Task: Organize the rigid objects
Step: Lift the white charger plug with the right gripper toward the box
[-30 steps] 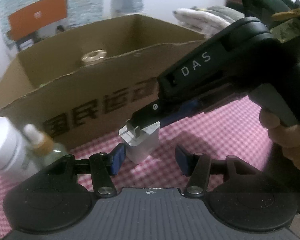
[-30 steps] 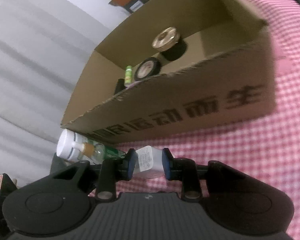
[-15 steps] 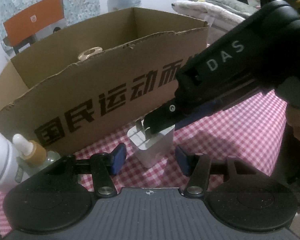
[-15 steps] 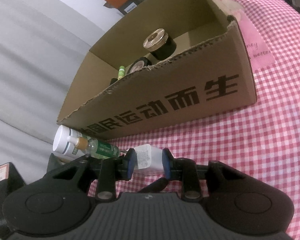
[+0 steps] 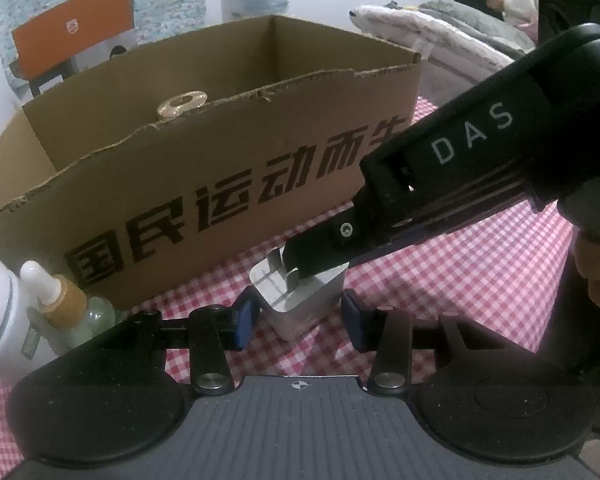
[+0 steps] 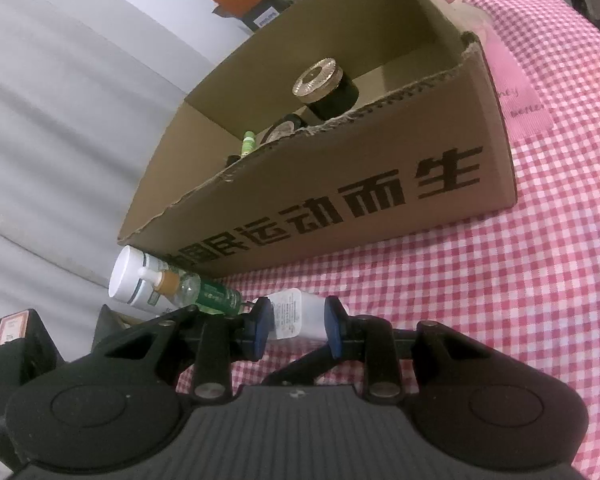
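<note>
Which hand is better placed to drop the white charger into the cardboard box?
Right. The right gripper is shut on the white charger; the left gripper's jaws, closing, haven't gripped it.

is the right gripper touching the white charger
Touching. The right wrist view shows the right gripper with both blue pads pressed against the sides of the white charger, no gap.

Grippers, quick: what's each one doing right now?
Left gripper: jaws closing around the white charger, pads not yet pressing it.
Right gripper: shut on the white charger, holding it.
</note>
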Demonstrator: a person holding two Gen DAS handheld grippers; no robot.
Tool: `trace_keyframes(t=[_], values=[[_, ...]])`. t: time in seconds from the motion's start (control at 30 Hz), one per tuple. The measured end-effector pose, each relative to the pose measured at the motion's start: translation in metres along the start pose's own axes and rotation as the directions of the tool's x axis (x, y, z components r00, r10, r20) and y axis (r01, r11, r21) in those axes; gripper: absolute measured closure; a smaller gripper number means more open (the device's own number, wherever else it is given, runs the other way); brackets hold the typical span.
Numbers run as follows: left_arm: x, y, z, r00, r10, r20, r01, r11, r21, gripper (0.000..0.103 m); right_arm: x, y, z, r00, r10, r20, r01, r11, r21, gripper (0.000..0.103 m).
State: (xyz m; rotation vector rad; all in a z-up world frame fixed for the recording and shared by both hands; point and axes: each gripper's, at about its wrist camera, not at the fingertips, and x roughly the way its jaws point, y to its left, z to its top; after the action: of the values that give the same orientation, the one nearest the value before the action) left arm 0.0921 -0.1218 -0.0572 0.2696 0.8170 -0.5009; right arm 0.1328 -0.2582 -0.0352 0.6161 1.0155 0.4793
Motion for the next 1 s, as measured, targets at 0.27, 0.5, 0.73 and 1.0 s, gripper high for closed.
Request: trace_keyframes(t=[0.27, 0.5, 0.73, 1.0], values=[[-0.038, -0.002, 0.012, 0.998, 0.020, 0.062, -0.019, 1.000, -0.013, 0.060, -0.024, 0.021, -0.001, 0.999, 0.026, 0.046, -0.024, 0.999, -0.043, 0.071], [-0.076, 0.009, 0.048, 0.986, 0.058, 0.158, -0.052, 0.998, -0.039, 0.060, -0.057, 0.063, 0.021, 0.989, 0.082, 0.124, -0.061, 0.984, -0.166, 0.071], [-0.072, 0.031, 0.090, 0.985, 0.077, 0.157, -0.063, 0.994, -0.092, 0.060, -0.059, 0.088, 0.066, 0.983, 0.102, 0.150, -0.064, 0.969, -0.239, 0.071], [-0.015, 0.065, 0.123, 0.999, 0.053, 0.004, -0.051, 0.978, -0.200, 0.061, -0.013, 0.066, 0.133, 0.996, 0.081, 0.048, -0.072, 0.983, -0.166, 0.071]])
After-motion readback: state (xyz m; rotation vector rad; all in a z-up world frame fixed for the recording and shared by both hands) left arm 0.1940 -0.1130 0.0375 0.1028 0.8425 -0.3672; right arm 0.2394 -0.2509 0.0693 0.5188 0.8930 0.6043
